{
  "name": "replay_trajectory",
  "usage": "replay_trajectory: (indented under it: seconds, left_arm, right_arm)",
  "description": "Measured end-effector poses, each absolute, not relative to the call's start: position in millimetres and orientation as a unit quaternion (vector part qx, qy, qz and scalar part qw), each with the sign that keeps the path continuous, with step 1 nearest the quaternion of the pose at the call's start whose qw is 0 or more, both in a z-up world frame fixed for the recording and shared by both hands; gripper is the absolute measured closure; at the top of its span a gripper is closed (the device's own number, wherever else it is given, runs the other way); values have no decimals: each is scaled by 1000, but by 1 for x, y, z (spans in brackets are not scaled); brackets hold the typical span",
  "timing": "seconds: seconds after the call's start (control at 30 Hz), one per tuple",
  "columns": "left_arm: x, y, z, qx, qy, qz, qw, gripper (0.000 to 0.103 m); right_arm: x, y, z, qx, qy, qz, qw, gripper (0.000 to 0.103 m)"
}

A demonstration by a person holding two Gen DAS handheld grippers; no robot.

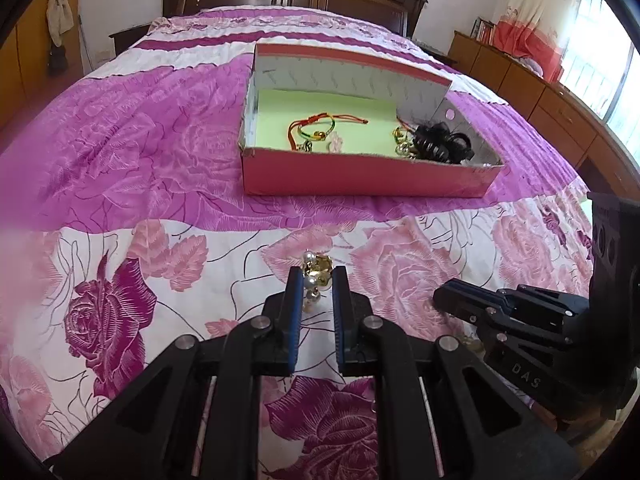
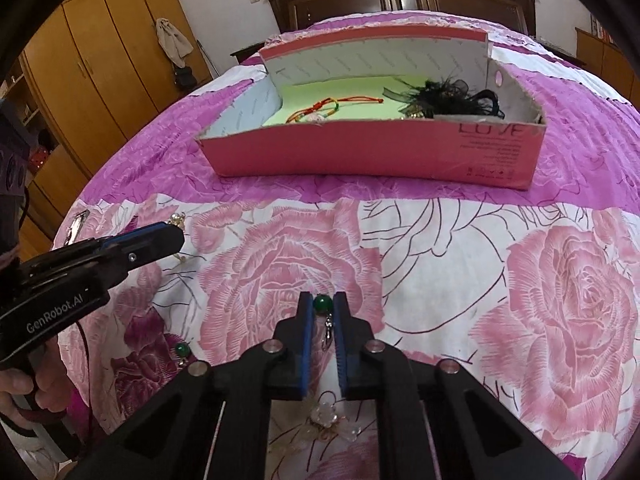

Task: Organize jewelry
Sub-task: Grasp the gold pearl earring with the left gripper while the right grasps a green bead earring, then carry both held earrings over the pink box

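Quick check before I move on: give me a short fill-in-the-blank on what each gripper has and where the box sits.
1. The right gripper pinches an earring with a ____ bead.
2. The left gripper holds a gold piece with ____ beads.
3. The box rests on a ____.

Missing words: green; pearl; bed

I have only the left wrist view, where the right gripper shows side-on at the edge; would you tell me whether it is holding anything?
Observer: Yes, the right gripper has its jaws shut on a green bead earring, whose silver hook hangs between them.
Operator: Thank you. Is a matching one anywhere?
Observer: A second green bead earring lies on the bedspread, left of that gripper in its own view.
Operator: Anything else nearby?
Observer: A clear flower-shaped piece lies on the bedspread beneath the jaws.
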State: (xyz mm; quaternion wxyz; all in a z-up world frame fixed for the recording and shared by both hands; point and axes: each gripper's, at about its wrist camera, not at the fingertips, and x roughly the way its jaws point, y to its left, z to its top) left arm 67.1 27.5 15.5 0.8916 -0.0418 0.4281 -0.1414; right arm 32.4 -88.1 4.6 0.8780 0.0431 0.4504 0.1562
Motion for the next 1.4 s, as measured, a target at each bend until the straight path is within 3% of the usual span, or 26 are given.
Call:
replay_trajectory:
  seconds: [0.73,1.4]
  left_arm:
    - [50,20,67,-49,360,-150,920,97]
    - [81,4,91,-30,312,-139,939,97]
  right_arm:
    - [-1,-92,78,43,338,171,924,92]
    - [31,-114,113,47,268,153,950,92]
